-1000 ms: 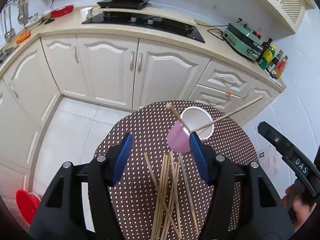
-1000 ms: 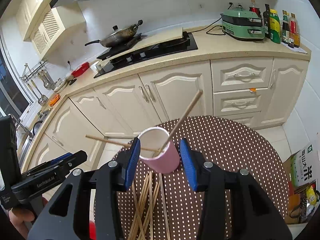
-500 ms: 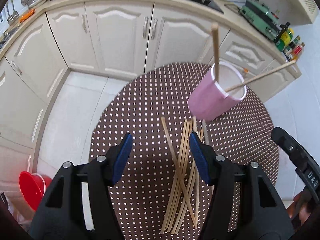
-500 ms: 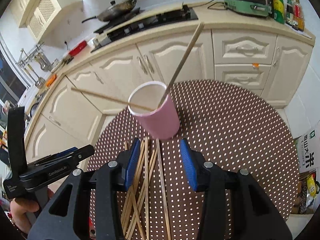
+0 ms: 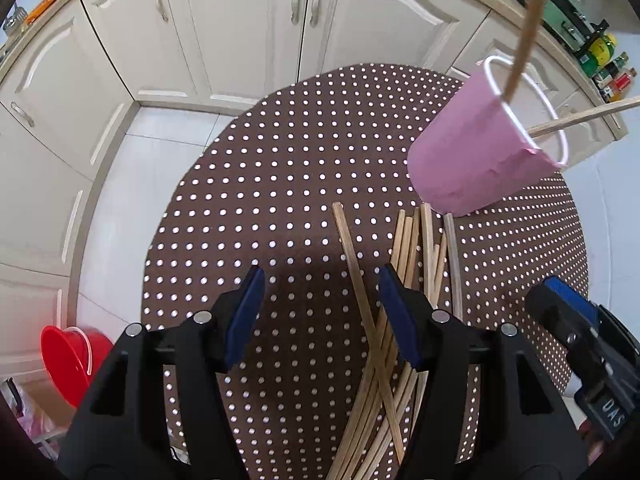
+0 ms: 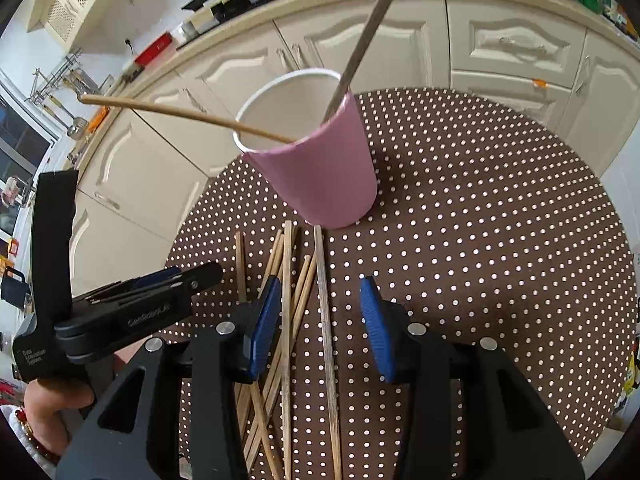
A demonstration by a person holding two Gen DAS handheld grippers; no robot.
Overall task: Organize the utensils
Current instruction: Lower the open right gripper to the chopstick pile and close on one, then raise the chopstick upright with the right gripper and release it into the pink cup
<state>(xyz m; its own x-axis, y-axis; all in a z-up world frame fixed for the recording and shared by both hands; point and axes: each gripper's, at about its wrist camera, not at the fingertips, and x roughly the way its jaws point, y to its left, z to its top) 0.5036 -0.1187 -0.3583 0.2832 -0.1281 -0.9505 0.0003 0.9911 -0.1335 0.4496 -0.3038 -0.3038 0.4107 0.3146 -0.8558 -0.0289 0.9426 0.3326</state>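
Note:
A pink paper cup (image 5: 476,156) (image 6: 324,168) stands on the round brown polka-dot table (image 5: 260,208) (image 6: 500,220). Two wooden chopsticks (image 6: 360,44) lean out of the cup. Several loose chopsticks (image 5: 404,300) (image 6: 292,304) lie in a heap on the table just in front of the cup. My left gripper (image 5: 322,312) is open and empty, low over the heap's left side. My right gripper (image 6: 318,324) is open and empty, its fingers on either side of the right-hand sticks in the heap. Each gripper shows at the edge of the other's view.
White kitchen cabinets (image 5: 240,28) and a countertop curve behind the table. A red bucket (image 5: 68,360) sits on the tiled floor at the left. Bottles and a green appliance (image 5: 576,20) stand on the counter at the right.
Both grippers have come down and closer to the table. The cup and the heap of chopsticks now look larger and nearer. Both stay open.

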